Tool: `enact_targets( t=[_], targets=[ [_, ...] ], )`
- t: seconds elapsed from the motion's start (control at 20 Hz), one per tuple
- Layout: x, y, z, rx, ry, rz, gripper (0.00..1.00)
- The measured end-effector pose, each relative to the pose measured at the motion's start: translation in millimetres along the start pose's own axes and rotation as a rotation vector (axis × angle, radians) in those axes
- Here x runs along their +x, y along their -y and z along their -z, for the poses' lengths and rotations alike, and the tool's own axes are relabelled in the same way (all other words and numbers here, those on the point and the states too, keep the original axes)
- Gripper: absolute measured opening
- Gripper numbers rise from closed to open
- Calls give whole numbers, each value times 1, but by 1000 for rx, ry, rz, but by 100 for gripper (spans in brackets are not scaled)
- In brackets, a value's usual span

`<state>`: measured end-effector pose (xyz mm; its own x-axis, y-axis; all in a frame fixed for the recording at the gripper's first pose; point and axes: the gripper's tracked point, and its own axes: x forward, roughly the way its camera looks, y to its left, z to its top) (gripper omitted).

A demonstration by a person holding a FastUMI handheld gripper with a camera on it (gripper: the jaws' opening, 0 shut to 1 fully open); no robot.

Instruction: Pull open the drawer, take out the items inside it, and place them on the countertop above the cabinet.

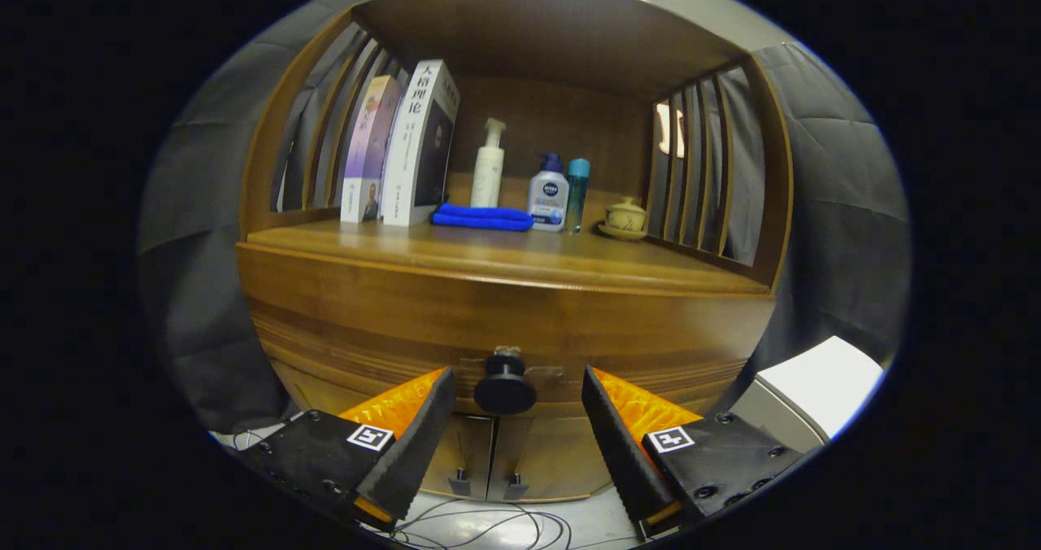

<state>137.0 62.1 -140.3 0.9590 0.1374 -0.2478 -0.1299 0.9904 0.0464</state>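
Your hand-held gripper [514, 387] is spread wide and holds nothing; the dark round drawer knob [505, 384] sits between its fingertips, touched by neither. The drawer [504, 322] is shut, at lower centre of the frame. Above it, on the worktop [504, 261], stand two books [402, 147], a blue cloth [482, 218], three bottles [533, 180] and a lidded cup [625, 218] at centre right.

the drawer [504, 322] is a wide, curved front of glossy brown wood with fine grooved bands near its lower edge — it sits closed, flush under the countertop [488, 253]. its round dark knob [505, 387] juts out at the centre, between the parted fingers — untouched by either.
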Motion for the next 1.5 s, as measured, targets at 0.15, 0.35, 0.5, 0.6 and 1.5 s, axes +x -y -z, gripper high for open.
enact_targets(
  t=[0.15, 0.35, 0.5, 0.6, 1.5],
  targets=[
    [11, -6, 5, 2, -9, -18, 92],
    [23, -10, 14, -17, -41, -32, 83],
    [31, -10, 9, -12, -21, -19, 71],
    [32, -10, 9, -3, -16, -34, 58],
    [-29, -12, 23, 10, 0, -79, 34]
  ],
)
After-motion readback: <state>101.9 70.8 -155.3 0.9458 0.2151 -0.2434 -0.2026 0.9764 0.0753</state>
